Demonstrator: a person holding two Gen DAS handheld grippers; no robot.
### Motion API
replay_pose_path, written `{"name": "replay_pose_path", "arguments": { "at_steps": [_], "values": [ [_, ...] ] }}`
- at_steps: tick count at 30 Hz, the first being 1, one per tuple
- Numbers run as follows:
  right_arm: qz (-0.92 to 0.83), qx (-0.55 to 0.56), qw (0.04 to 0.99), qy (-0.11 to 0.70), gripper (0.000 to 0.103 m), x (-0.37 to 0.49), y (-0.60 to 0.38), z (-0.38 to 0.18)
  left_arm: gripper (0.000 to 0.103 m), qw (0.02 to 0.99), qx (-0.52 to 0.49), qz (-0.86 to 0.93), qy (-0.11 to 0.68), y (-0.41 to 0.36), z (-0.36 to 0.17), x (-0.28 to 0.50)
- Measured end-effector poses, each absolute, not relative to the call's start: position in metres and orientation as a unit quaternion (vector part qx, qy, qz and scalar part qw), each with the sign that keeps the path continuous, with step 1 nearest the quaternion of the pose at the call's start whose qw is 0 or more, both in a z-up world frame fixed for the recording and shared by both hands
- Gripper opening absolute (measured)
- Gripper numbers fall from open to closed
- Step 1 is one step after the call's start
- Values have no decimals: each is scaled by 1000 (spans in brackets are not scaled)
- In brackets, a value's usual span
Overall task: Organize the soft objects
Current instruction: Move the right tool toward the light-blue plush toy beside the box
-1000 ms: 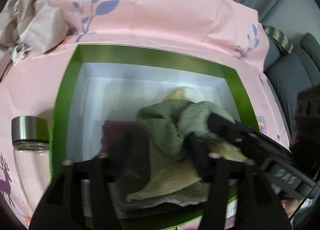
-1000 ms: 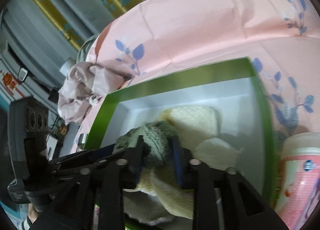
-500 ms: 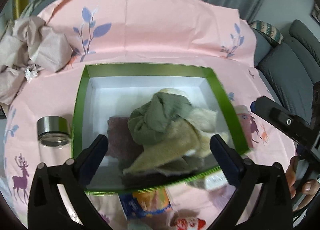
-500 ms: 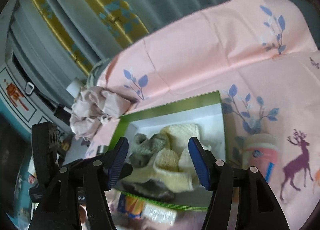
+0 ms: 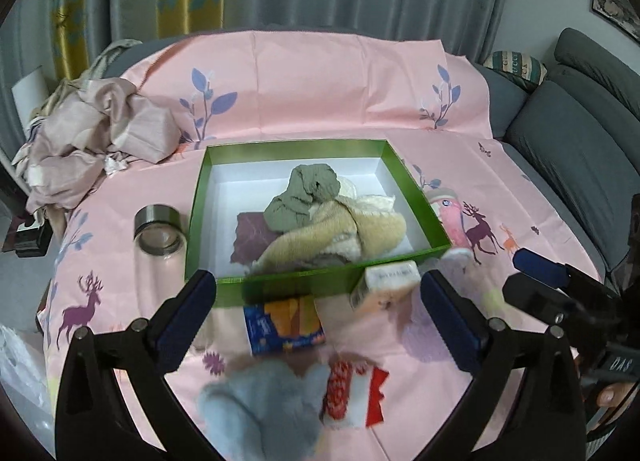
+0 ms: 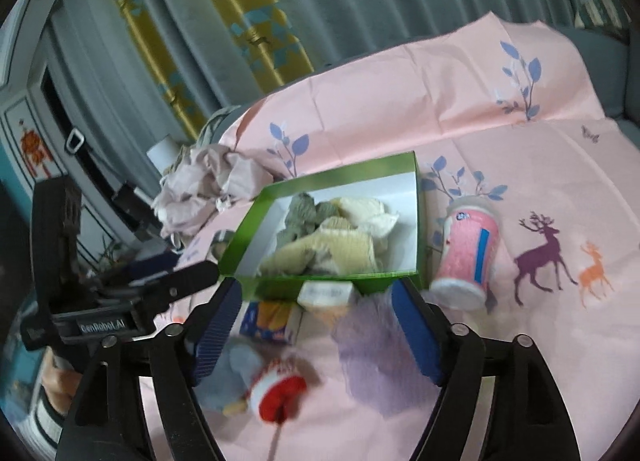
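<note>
Light: soft, even, dim-bluish.
Shadows: faint.
Blur: near items smeared, right view worse.
Edges: fisheye bending, black corners.

**A:** ok so the tablecloth [image 5: 320, 73] is showing off pink with blue leaf sprigs plus purple and orange deer. The box [image 5: 200, 213] is looking bright green on the rim and outside, white inside.

**B:** yep, and the cloths in it are running olive-green [image 5: 304, 197], beige-yellow [image 5: 360, 229], cream [image 6: 368, 209] and maroon [image 5: 250, 237]. Both sets of gripper pads [image 6: 416, 329] are reading dark blue on black frames.

**A:** the tipped cup [image 6: 470, 245] is coming across pink with a blue stripe and white lid. Small carton [image 5: 284, 321] is glowing blue and orange.

**B:** the curtains [image 6: 256, 33] are hanging grey with a yellow band carrying teal shapes. Crumpled cloth [image 5: 96, 129] is looking pale mauve-beige.
</note>
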State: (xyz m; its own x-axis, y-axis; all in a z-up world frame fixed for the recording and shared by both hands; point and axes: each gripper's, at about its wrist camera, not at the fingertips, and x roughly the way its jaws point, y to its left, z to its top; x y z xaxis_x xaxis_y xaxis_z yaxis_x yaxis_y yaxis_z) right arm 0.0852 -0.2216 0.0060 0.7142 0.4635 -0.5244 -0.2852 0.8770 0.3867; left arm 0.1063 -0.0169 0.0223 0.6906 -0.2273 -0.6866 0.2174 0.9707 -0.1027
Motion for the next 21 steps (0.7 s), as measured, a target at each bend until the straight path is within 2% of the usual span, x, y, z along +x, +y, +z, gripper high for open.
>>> {"name": "replay_pose_path", "arguments": {
  "at_steps": [14, 21],
  "values": [
    [219, 93, 924, 300, 79, 18, -198, 9, 102, 929, 2, -111, 353, -14, 23, 33],
    [208, 62, 927, 305, 79, 2, -185, 3, 102, 927, -42, -104, 358, 14, 17, 16]
  ]
}}
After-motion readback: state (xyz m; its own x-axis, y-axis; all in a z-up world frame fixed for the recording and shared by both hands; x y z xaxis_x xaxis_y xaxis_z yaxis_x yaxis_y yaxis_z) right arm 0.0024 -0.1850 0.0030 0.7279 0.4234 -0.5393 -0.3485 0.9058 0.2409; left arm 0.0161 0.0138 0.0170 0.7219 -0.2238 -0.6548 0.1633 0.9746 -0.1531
